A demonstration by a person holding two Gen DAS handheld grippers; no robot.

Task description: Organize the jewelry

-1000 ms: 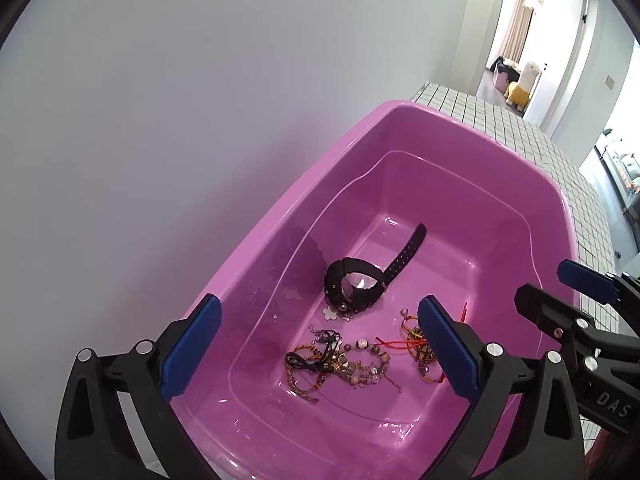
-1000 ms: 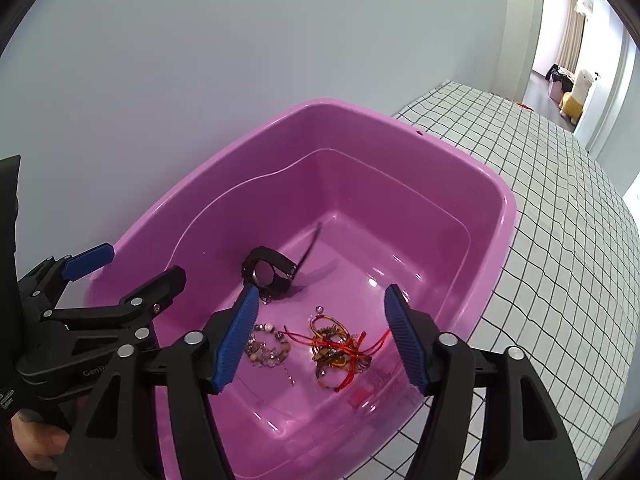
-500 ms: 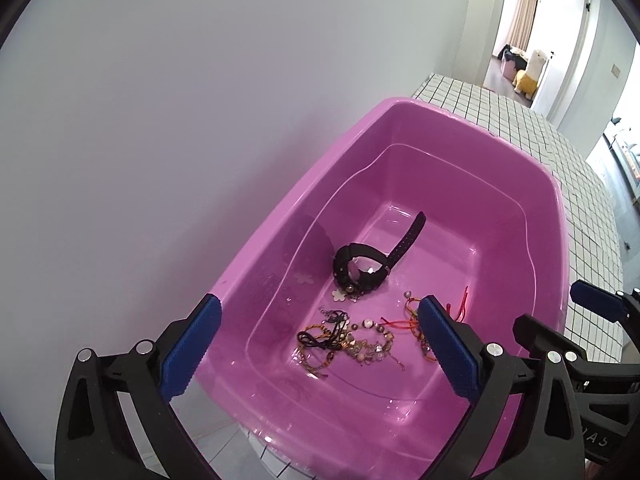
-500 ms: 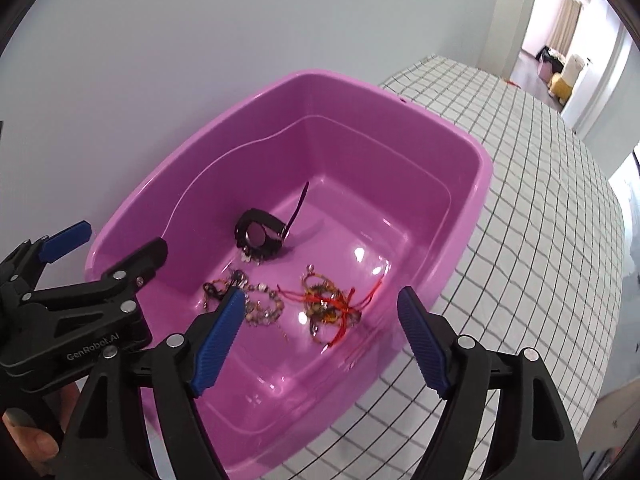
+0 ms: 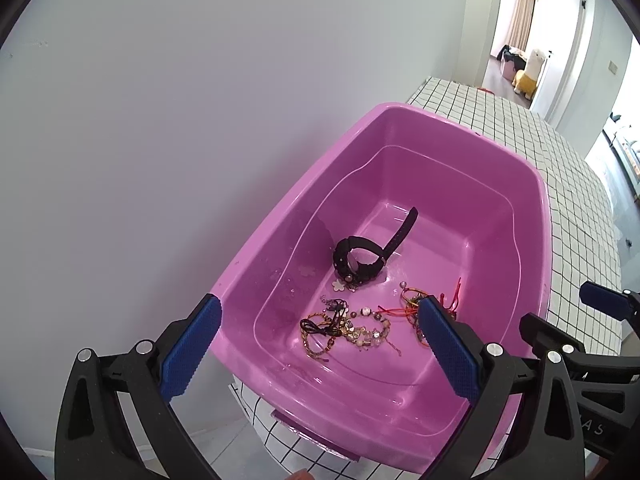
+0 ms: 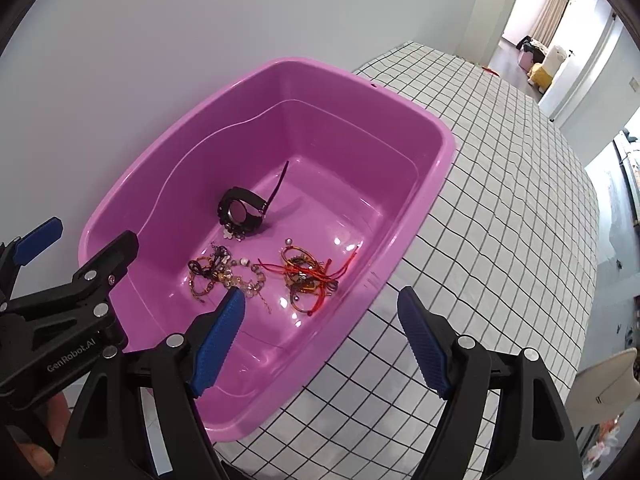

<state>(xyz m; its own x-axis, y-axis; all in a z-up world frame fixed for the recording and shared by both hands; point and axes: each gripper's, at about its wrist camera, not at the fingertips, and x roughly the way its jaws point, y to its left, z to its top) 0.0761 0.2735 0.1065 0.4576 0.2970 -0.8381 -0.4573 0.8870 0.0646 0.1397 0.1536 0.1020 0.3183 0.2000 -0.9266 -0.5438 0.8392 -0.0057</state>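
Since every piece of jewelry is seen lying on the floor of the pink tub [image 6: 436, 168], the sorting is judged to be at or near its end, w/ both grippers hung above the near rim, nothing carried. The left gripper [image 5: 320, 352] is shown spread wide & empty, pads clear of the tub wall. The right gripper [image 6: 320, 340] is likewise released; its jaws have just been opening, and nothing is found between them.

The black watch [image 6: 242, 214] is propped on its edge toward the wall side, strap tip raised, prob. because the curled band keeps it from lying flat. Just in front of it a small white flower charm [image 5: 338, 285] is seen. Nearer the rim, a beaded bracelet cluster [image 6: 224, 276] is heaped, and beside it, slightly apart, a tangle of red-cord bracelets [image 6: 308, 276]. Whether strands of the two heaps touch cannot be told at this res.

The tub is set on a checked tablecloth [image 6: 500, 200], long side against the white wall [image 5: 200, 120], its near end overhanging the table edge a bit. The items are grouped at the near end, presumably as that end is reached most easily from above. If more were to be moved, the cords would likely drag neighbours along, being thin & interlooped.
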